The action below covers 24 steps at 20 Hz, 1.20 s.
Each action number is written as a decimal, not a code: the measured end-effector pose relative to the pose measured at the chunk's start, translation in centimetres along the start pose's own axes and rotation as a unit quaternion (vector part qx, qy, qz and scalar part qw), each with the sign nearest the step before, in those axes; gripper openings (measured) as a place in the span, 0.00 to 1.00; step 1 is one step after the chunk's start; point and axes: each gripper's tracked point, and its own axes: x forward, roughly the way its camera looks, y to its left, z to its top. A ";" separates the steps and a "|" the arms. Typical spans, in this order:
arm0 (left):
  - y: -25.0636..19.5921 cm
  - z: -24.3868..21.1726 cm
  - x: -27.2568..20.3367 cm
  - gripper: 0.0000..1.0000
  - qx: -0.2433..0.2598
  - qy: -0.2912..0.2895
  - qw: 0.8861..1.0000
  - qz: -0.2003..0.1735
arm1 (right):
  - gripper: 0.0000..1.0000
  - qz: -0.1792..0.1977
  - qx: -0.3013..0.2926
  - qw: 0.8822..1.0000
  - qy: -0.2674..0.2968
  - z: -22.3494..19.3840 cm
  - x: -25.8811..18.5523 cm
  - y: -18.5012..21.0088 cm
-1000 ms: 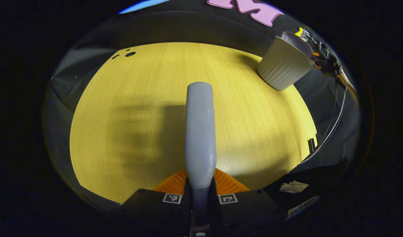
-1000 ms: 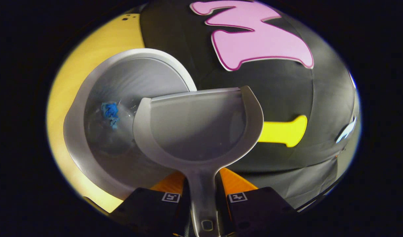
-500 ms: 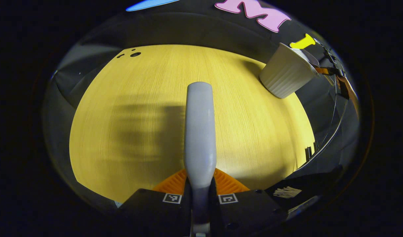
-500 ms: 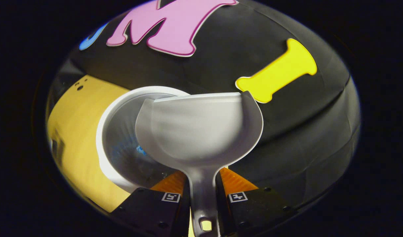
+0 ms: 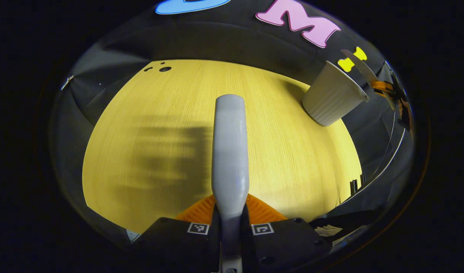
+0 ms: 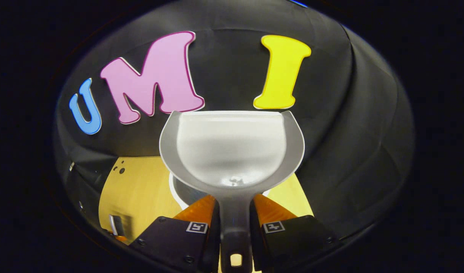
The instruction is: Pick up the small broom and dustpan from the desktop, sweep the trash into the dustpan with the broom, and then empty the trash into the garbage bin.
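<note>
Gripping the broom (image 5: 230,151) by its grey handle, the left tool (image 5: 230,218) is pinching it between both fingers, holding it out over the yellow surface (image 5: 148,144). Farther off, at two o'clock, the white garbage bin (image 5: 332,99) is standing near the surface's edge. The right tool (image 6: 235,218) is pinching the dustpan (image 6: 232,151) by its handle, lifting it above the bin's rim (image 6: 175,189).

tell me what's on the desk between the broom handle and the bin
Nothing: in the left gripper view the yellow desktop lies bare between the broom handle and the white ribbed garbage bin, with just shadow to the handle's other side.
</note>
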 end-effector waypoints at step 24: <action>5.0 -3.3 1.2 0.26 0.021 0.024 0.997 0.066 | 0.38 0.137 -0.044 0.962 0.234 -13.0 0.5 6.3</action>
